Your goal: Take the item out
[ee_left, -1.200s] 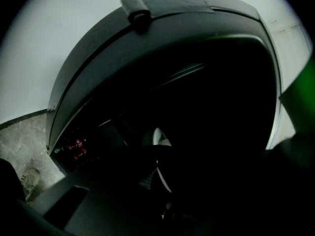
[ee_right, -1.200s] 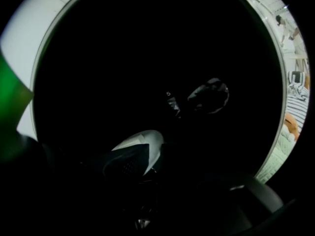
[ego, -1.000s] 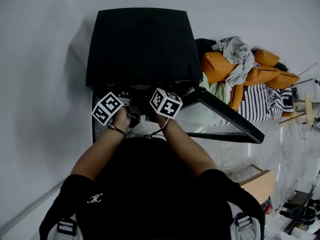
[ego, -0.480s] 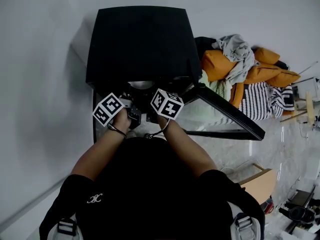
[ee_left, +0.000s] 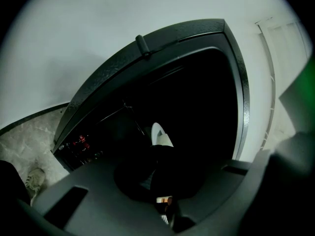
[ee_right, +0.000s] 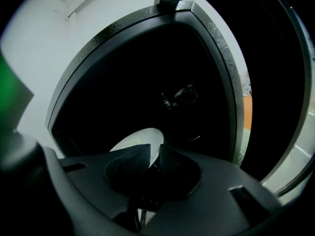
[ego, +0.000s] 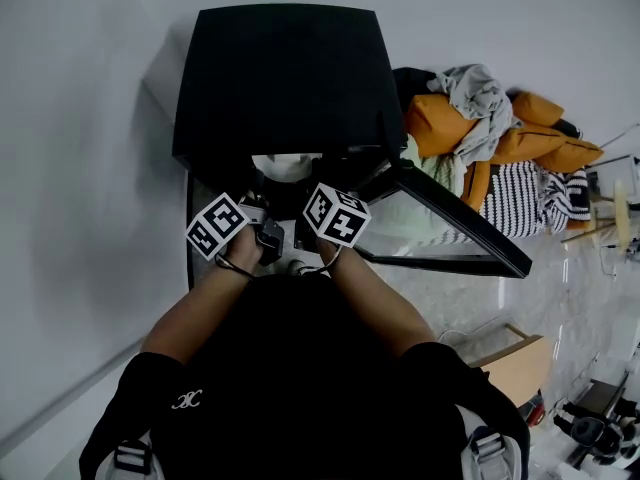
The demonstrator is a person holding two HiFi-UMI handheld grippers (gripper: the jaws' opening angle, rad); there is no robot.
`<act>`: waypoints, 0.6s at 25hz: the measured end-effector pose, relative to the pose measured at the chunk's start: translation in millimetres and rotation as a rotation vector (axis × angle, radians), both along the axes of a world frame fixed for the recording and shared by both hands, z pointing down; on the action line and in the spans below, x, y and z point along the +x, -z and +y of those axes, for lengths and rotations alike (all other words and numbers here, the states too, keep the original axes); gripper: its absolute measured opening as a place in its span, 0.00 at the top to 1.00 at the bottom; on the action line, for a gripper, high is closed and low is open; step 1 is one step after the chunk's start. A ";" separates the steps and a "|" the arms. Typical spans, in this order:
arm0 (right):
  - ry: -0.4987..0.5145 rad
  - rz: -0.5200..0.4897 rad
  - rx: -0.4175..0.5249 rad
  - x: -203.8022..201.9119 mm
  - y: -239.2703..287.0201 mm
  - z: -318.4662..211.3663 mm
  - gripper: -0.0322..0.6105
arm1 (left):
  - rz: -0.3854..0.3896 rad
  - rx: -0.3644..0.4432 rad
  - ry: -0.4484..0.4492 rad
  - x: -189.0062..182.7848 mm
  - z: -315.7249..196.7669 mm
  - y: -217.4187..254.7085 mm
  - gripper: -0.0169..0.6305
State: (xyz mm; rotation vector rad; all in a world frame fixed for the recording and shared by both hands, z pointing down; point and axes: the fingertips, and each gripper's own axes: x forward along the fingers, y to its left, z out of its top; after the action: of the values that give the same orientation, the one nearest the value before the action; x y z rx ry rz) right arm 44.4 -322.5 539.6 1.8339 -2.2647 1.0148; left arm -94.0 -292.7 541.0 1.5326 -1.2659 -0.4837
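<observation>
A white dish (ego: 286, 164) pokes out of the front opening of a black cabinet-like appliance (ego: 280, 78). Both grippers hold it from the near side, under their marker cubes (ego: 216, 226) (ego: 336, 214). In the left gripper view the left gripper (ee_left: 160, 154) is shut on the dish (ee_left: 160, 134), whose rim rises just above the dark jaws. In the right gripper view the right gripper (ee_right: 156, 153) pinches the dish's pale edge (ee_right: 138, 139) between its two fingers. The appliance's inside is dark and its depth is hidden.
The appliance's glass door (ego: 440, 230) stands swung open to the right. Behind it lies a heap of orange cushions and clothes (ego: 490, 138). A white wall (ego: 80, 168) runs along the left. A wooden box (ego: 520, 366) sits on the marble floor at lower right.
Both grippers have drawn back toward the person, and the white dish, hidden a second ago, now shows at the appliance's opening.
</observation>
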 end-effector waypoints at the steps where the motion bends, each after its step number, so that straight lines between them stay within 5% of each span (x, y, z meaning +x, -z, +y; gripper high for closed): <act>1: 0.001 -0.001 -0.002 -0.1 0.3 2.3 0.84 | -0.001 0.000 -0.002 0.1 1.8 0.4 0.96; 7: 0.002 -0.003 0.013 1.5 0.6 8.8 0.84 | -0.026 -0.020 -0.038 2.1 9.2 -4.5 0.96; 15: -0.021 -0.033 -0.001 6.8 -3.8 10.8 0.84 | 0.057 -0.029 -0.080 12.2 9.0 -11.4 0.95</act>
State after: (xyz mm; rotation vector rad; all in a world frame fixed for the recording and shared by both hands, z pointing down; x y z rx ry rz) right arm 51.3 -311.8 543.4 1.8577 -2.2683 1.0568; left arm -81.8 -283.7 552.4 1.5281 -1.1590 -0.4522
